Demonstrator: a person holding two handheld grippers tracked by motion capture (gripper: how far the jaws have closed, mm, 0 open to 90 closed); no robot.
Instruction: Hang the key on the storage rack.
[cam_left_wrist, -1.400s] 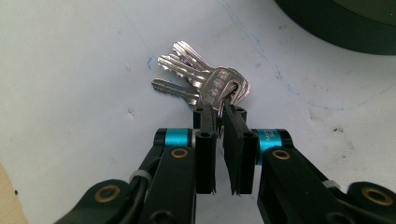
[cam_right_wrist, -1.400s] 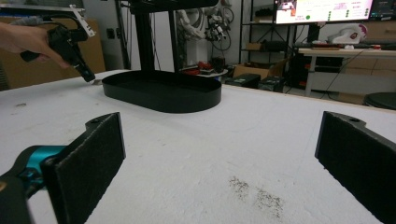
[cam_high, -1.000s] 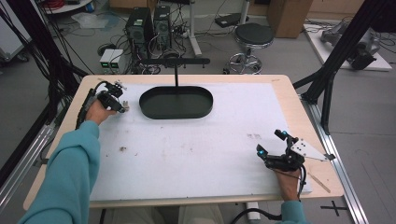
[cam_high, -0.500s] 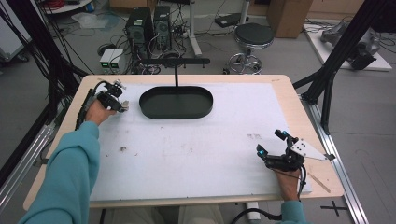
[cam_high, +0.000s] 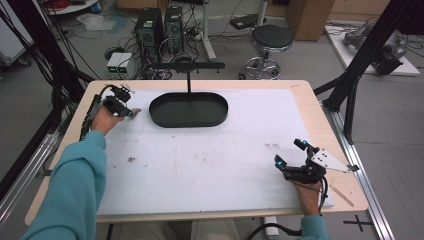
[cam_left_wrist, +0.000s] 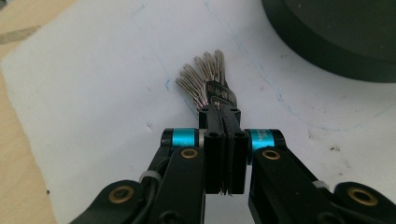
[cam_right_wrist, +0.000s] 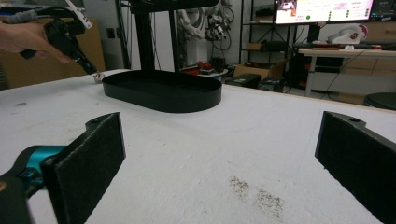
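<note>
A small brush with fanned grey bristles (cam_left_wrist: 203, 77) is clamped in my left gripper (cam_left_wrist: 219, 112), its bristle tips touching the white mat. In the high view my left gripper (cam_high: 129, 112) sits at the far left of the table, just left of a black oval tray (cam_high: 189, 122). The tray's wall (cam_left_wrist: 327, 42) shows at the upper right of the left gripper view. My right gripper (cam_high: 289, 152) rests at the near right with its jaws wide apart and nothing between them (cam_right_wrist: 224, 154). From there I see the tray (cam_right_wrist: 163, 98) and the left gripper (cam_right_wrist: 91, 69) farther off.
A white mat (cam_high: 200, 160) covers most of the wooden table. A black post with a crossbar (cam_high: 188, 80) rises behind the tray. Small dirt marks (cam_high: 131, 160) lie on the mat, and some crumbs (cam_right_wrist: 254, 193) lie before the right gripper.
</note>
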